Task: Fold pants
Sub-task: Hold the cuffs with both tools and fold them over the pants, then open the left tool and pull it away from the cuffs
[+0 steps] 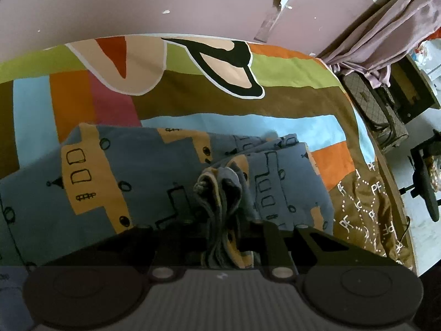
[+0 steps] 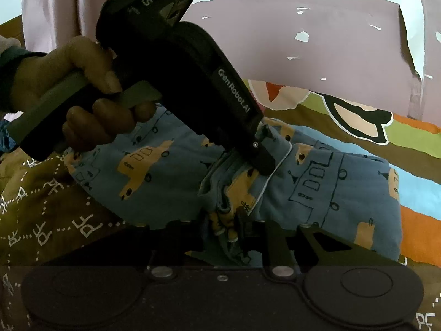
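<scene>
— Both tongs first: from the left wrist camera, the left gripper (image 1: pixel 223 229) has its jaws drawn close, pinching a bunched, gathered edge of the pants (image 1: pixel 115 182).

— And the pants themselves?

— Blue fabric printed with yellow buses, lying on the striped bedspread (image 1: pixel 248 104). The bulk spreads to the left of the gripper, a folded layer sits to its right, and the pinched bundle rises between them.

— Anything beyond the bed?

— A pinkish wall (image 1: pixel 193 5) at the far side, a curtain (image 1: pixel 397 35) far right, and a checked bag (image 1: pixel 374 104) on the floor below it.

— Now the right wrist camera.

— The right gripper (image 2: pixel 228 231) is likewise nearly closed, clamped on a crumpled fold of the same pants near the camera. Just beyond it the left gripper comes down from upper left, a hand (image 2: pixel 82 93) wrapped around its handle, its tip pressed into the cloth. The fingertips are dark there, so the exact contact is probably a pinch, though I can't be sure.

— The pants in this view?

— Spread across the middle, over the bedspread.
</scene>
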Tool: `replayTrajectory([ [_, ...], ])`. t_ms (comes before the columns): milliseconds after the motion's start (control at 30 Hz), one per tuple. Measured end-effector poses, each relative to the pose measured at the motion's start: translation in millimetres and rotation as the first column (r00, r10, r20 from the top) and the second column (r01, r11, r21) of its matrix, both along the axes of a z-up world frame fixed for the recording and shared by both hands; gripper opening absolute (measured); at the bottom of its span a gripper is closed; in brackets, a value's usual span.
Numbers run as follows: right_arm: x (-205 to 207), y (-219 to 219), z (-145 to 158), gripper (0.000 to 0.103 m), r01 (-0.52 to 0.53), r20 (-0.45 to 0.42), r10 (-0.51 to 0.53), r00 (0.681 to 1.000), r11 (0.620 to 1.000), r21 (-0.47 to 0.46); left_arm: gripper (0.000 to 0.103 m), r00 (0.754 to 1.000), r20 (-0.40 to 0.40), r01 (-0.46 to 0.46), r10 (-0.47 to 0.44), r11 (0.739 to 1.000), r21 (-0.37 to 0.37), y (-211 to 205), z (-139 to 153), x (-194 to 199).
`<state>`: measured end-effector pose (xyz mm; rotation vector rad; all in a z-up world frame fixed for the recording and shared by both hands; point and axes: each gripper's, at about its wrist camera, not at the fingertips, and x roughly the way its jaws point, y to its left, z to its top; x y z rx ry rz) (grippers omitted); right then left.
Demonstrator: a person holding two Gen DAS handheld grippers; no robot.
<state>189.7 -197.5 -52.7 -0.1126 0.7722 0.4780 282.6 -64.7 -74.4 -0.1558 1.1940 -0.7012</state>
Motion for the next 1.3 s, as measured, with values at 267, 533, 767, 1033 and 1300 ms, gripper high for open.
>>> replayTrajectory([
  [267,-4,2,7,0.014,-0.02,0.02,0.02,1.0,1.0,-0.012,0.016,0.999,-0.024,-0.034,0.033,0.999,-0.034,9,0,1],
  [533,-6,8,14,0.014,-0.058,0.02,0.057,0.998,0.998,0.006,0.012,0.999,-0.014,-0.044,0.044,0.998,-0.04,23,9,-6],
  [767,-4,24,14,0.014,-0.094,0.005,0.094,0.996,0.995,0.025,0.012,0.999,-0.01,-0.043,0.043,0.999,-0.02,41,10,-7],
  [1033,-1,55,12,0.014,-0.156,-0.004,0.157,0.988,0.987,0.031,0.012,0.998,-0.025,-0.057,0.057,0.998,-0.009,78,8,-8],
  [1300,2,57,4,0.035,-0.167,-0.049,0.169,0.984,0.984,0.056,0.05,0.997,-0.031,-0.071,0.07,0.997,-0.03,92,-4,-11],
])
